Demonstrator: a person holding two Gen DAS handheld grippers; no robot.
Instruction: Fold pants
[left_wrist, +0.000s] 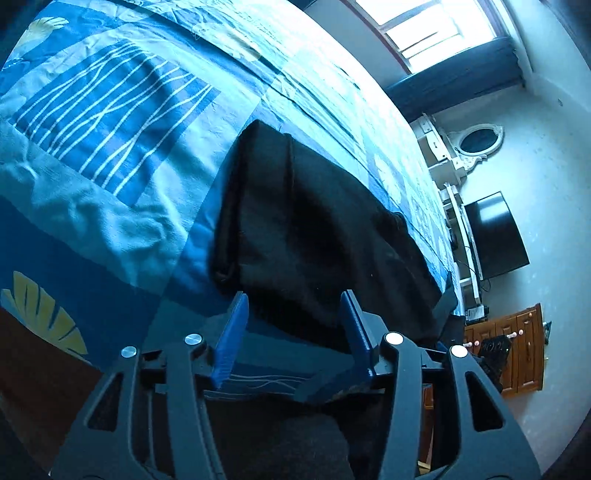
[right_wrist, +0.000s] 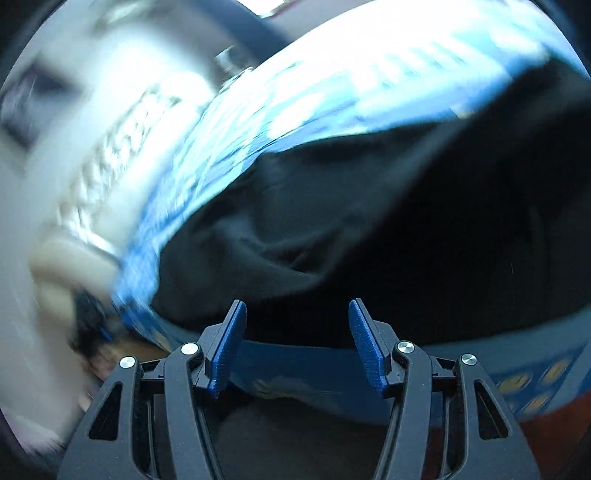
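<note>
Pants (left_wrist: 314, 229), black, soft, folded rectangular slab

The pants (left_wrist: 314, 229) are showing plain black, with no pattern. The bedspread (left_wrist: 110, 122) is displaying patchwork blocks of deep blue and pale blue, one block carrying thin white branching lines, another a yellow leaf print. Both the left gripper (left_wrist: 293, 314) and the right gripper (right_wrist: 297, 321) are wearing blue pads (left_wrist: 232, 339) on black frames
</note>
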